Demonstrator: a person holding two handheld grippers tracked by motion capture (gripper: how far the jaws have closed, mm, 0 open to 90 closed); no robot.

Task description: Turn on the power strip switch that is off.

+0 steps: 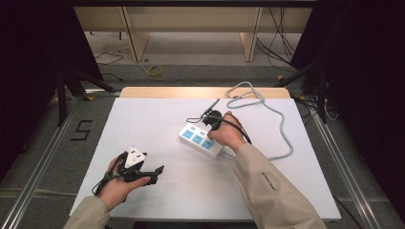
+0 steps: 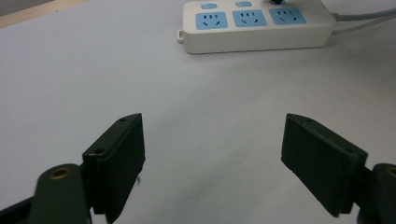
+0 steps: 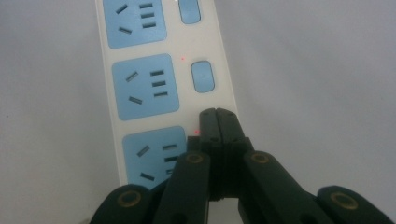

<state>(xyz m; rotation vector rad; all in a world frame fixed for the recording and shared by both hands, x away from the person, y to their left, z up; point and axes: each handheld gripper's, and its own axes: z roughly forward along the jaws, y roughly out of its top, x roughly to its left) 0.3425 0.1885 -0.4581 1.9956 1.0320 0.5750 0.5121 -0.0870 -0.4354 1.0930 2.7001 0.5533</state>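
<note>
Pressing with closed jaws, the right gripper [image 3: 217, 114] is being held on the power strip's [image 3: 168, 70] third switch while the left gripper [image 2: 212, 161] is being kept open, aside.

Power strip [image 1: 201, 139] mid-table [image 1: 143, 119], its cable [image 1: 282, 129] loops behind-right; right gripper [image 3: 217, 114] over strip's near end; left gripper [image 1: 157, 170] front-left, well apart.

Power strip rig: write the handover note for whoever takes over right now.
Left gripper: open, holding nothing, hovering over the white table, aimed at the power strip.
Right gripper: shut, holding nothing, tips over the strip's switch row, where a third button would sit.
Strip lies mid-table, its grey cable looping off to the far right.
Done: small red lights show beside the sockets.
Left: whether the nearest button is pressed, I cannot tell.
</note>
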